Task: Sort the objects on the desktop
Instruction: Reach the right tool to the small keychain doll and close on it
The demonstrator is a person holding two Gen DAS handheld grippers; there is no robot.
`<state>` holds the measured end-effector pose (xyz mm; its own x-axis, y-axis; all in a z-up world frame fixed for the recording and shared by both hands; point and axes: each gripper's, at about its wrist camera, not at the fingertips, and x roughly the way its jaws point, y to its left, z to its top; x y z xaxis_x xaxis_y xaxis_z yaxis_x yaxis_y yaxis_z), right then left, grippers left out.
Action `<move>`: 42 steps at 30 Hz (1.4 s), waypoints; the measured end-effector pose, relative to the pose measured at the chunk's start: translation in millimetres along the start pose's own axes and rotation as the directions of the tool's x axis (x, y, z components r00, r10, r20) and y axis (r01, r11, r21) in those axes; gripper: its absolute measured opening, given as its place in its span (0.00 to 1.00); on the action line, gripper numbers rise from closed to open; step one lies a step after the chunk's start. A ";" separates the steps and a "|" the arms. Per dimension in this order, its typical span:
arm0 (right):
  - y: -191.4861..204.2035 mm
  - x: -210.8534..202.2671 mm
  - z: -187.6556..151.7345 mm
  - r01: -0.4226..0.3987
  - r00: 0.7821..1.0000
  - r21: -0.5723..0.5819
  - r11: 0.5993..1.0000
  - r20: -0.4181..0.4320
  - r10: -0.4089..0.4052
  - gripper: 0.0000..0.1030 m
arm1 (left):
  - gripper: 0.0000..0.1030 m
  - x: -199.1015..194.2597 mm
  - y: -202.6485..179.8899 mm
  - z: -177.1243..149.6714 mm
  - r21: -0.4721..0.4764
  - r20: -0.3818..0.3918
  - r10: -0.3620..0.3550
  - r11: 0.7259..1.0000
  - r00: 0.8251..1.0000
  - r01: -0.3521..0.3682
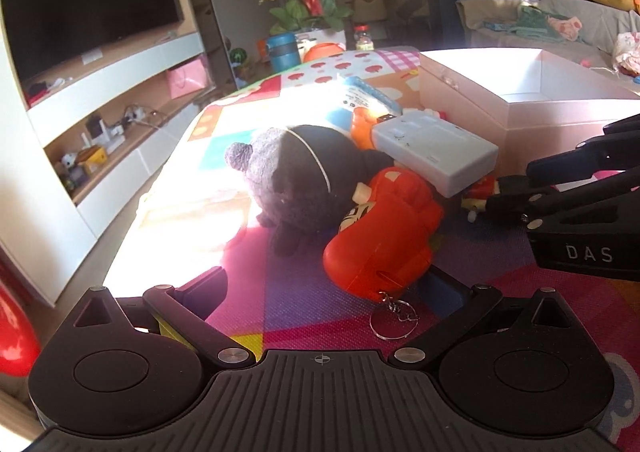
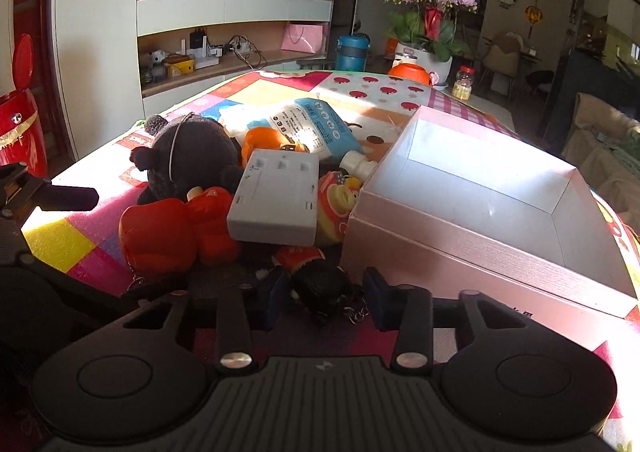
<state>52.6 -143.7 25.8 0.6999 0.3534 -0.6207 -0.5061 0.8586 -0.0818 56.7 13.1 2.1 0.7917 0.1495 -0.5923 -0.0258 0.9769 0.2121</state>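
The right gripper straddles a small dark keychain toy at the near edge of the pile, left of the pink box. Whether its fingers press the toy I cannot tell; shadow hides the contact. The left gripper is released, farther off, by the red toy.

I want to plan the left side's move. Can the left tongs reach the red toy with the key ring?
Probably yes: the red toy lies right ahead of the open left tongs, nothing between them.
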 end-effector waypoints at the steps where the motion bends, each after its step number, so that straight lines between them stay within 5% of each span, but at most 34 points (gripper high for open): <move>1: -0.9 -3.7 -1.8 0.000 1.000 0.001 1.000 -0.003 0.000 0.38 | 1.00 -0.2 -0.5 -0.2 -0.001 -0.001 -0.001 1.000 1.000 0.001; 8: -8.7 -56.8 -33.9 -0.024 1.000 -0.008 1.000 -0.014 0.024 0.32 | 1.00 3.4 14.2 -2.1 -0.098 -0.039 -0.066 0.993 0.997 0.061; 10: -9.6 -69.6 -43.1 -0.015 1.000 0.006 1.000 0.003 0.015 0.42 | 1.00 9.9 30.5 -2.6 -0.193 -0.061 -0.137 0.974 0.989 0.123; 13: -11.6 -78.2 -56.7 0.019 1.000 0.060 0.998 0.024 -0.020 0.74 | 1.00 8.3 27.7 -3.5 -0.149 -0.072 -0.141 0.980 0.987 0.129; 18: -12.6 -72.9 -66.0 0.040 0.999 0.106 0.994 0.017 -0.042 0.80 | 1.00 -6.6 22.1 -2.8 -0.091 0.000 -0.154 0.984 0.988 0.153; 20: -15.9 -75.1 -65.7 0.037 0.999 0.128 0.991 0.033 -0.041 0.90 | 1.00 -21.3 9.6 3.5 -0.016 0.098 -0.127 0.991 0.987 0.129; 24: -19.4 -72.7 -65.8 0.032 0.999 0.151 0.988 0.023 -0.036 0.91 | 1.00 -30.0 -22.7 29.6 0.151 0.196 -0.140 0.982 0.971 0.111; 26: -20.7 -72.7 -66.2 0.029 0.999 0.159 0.987 0.024 -0.033 0.91 | 0.96 -21.6 -42.0 39.4 0.242 0.202 -0.135 0.967 0.970 0.084; 28: -22.4 -72.4 -66.4 0.035 0.999 0.172 0.984 0.023 -0.039 0.92 | 0.78 -7.1 -58.1 44.4 0.309 0.183 -0.108 0.950 0.977 0.047; 32: -25.8 -72.4 -67.1 0.030 0.999 0.195 0.980 0.032 -0.037 0.95 | 0.66 8.4 -73.5 44.0 0.372 0.199 -0.076 0.928 0.977 -0.004; 35: -28.2 -70.7 -68.3 0.020 0.999 0.216 0.976 0.024 -0.026 0.95 | 0.40 1.2 -75.2 35.7 0.392 0.228 -0.081 0.920 0.970 -0.015; 37: -29.2 -69.3 -68.1 0.020 1.000 0.223 0.975 0.019 -0.025 0.95 | 0.26 -6.6 -71.9 31.9 0.380 0.247 -0.076 0.925 0.966 -0.025; 42: -33.2 -62.1 -65.8 0.017 1.000 0.238 0.971 -0.025 -0.011 1.00 | 0.23 -27.3 -38.2 27.0 0.244 0.232 -0.087 0.969 0.969 0.029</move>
<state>-7.2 -218.6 15.7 0.6929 0.3345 -0.6388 -0.3596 0.9282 0.0960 52.6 -32.3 31.1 0.9107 0.0244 -0.4123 0.1469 0.9138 0.3786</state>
